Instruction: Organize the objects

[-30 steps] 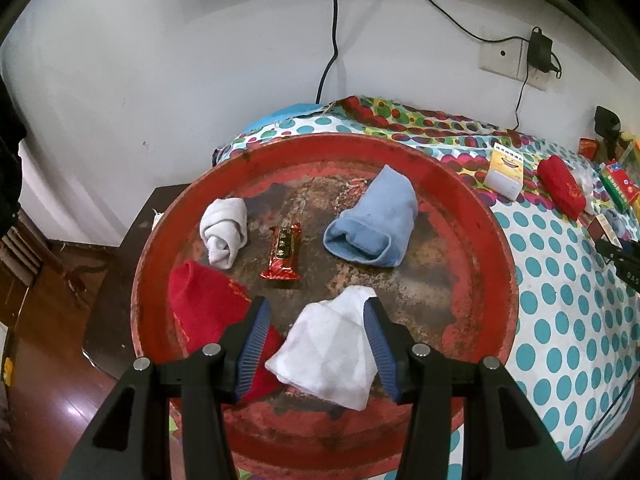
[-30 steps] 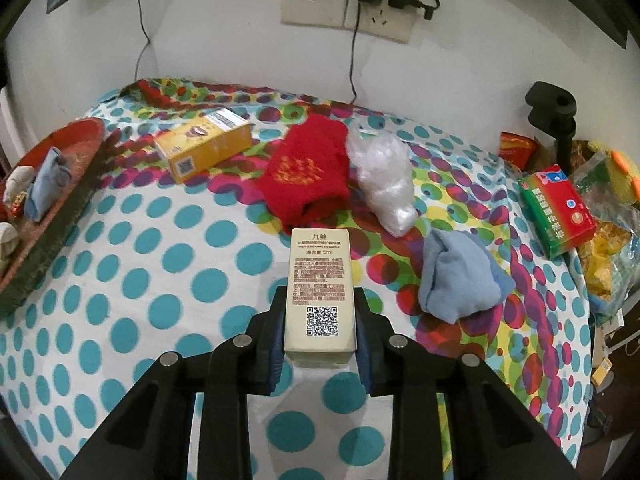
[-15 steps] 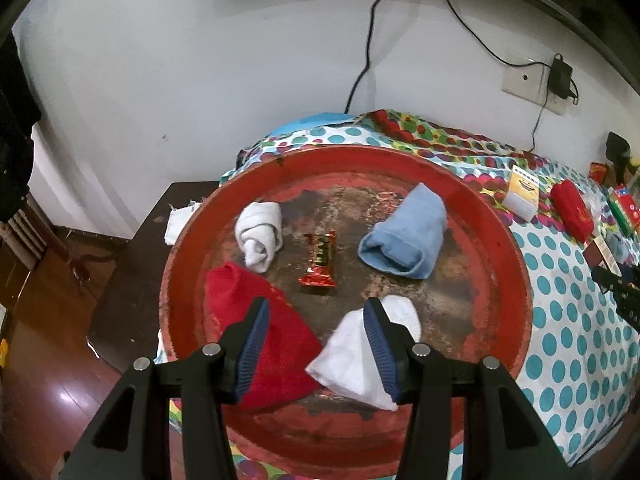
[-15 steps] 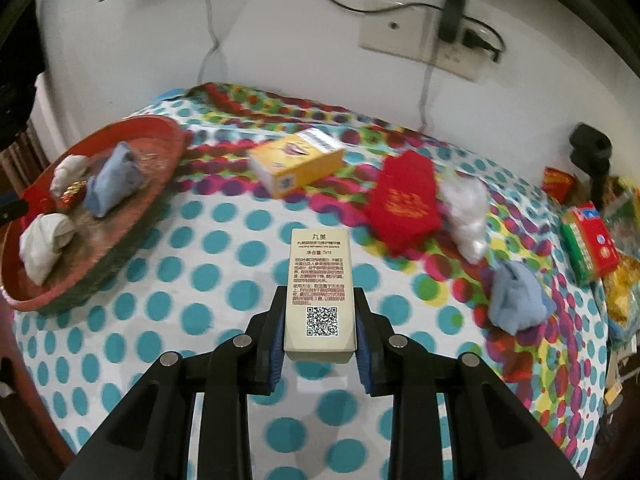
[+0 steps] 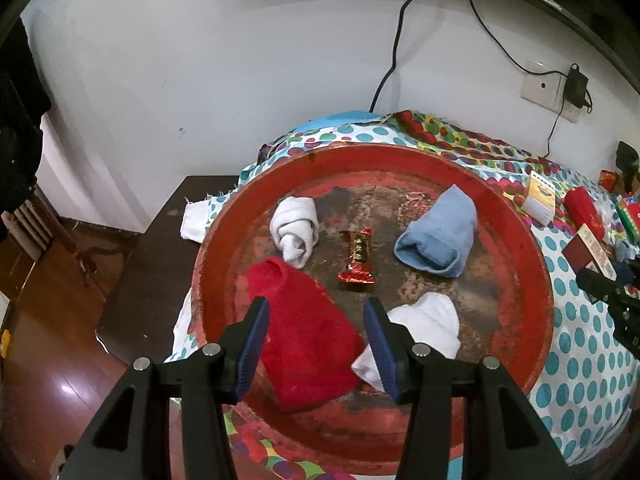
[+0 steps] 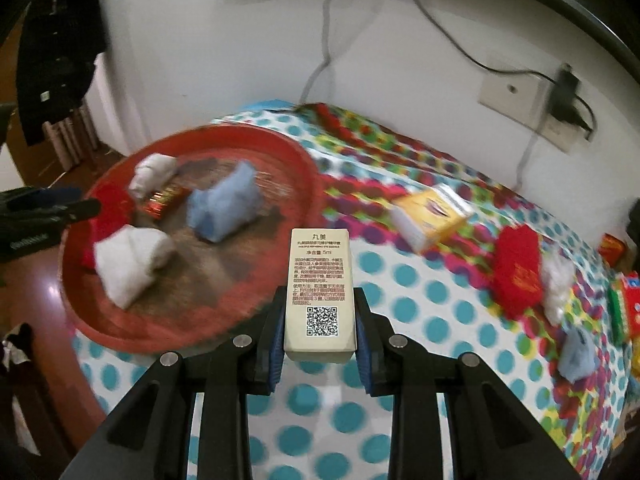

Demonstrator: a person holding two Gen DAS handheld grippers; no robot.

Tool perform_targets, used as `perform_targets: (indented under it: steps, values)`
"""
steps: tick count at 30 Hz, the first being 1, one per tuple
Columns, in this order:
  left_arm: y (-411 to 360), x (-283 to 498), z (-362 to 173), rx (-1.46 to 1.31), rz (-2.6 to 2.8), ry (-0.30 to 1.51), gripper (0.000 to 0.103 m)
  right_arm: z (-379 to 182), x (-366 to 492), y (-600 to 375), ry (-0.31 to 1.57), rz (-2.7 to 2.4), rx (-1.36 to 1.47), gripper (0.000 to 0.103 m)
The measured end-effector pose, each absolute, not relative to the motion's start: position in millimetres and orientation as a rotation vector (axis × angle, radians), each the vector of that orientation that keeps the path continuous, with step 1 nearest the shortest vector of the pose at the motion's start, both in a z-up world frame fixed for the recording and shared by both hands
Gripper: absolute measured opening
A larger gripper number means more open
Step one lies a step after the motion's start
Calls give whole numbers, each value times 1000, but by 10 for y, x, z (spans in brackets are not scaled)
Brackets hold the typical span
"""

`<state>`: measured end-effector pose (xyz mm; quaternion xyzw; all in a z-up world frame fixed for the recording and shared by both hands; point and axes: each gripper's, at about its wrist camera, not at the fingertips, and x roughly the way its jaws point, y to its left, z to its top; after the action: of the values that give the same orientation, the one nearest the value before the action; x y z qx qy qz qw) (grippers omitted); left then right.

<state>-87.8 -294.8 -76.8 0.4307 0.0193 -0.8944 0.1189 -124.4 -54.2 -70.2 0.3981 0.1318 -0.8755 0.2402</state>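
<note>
— What sits in the round red tray (image 5: 536, 264)?
— Two white sock rolls (image 5: 296, 228) (image 5: 420, 328), a blue roll (image 5: 438, 236), a red sock (image 5: 304, 332), a snack bar (image 5: 358, 256).
— And the cream box (image 6: 320, 292)?
— Upright, QR code showing, beside the tray's rim.

A white wall (image 5: 200, 60) stands behind the bed. On it sits a wall socket (image 5: 540, 88) with a black charger (image 5: 576, 84) plugged in, and a dark cable (image 5: 394, 52) hangs down the wall. A dark side table (image 5: 160, 240) stands beside the bed on a wooden floor (image 5: 48, 360). Dark clothes (image 6: 56, 52) hang at the left.
</note>
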Motion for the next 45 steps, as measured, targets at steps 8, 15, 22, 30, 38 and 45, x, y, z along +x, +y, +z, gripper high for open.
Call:
perform_targets:
  steps: [8,15,22,30,38,45]
  values:
    - [-3023,-874,-798,1263,-2594,73,50,-690,-1182,-1114,422,-2311,1064,27]
    - [-3074,-882,-814,1268,-2590,87,50,-803,-1215,-1443,452,-2271,1086,27]
    - [-3161,-881,-836,1273,-2576,124,50,-962,-1319,-1669,464,-2251,1127,27]
    - [-3211,-872,-850,1274,-2576,156,50,-1075,-1345,-1894,464,-2214,1150,27]
    - [-3220,-879,-858,1282,-2577,167,50,-1105,-1293,-2053,481,-2183,1145,27]
    - [-3191,-896,-849,1287,-2588,162,50,-1057,-1290,-1955,467,-2213,1143,43]
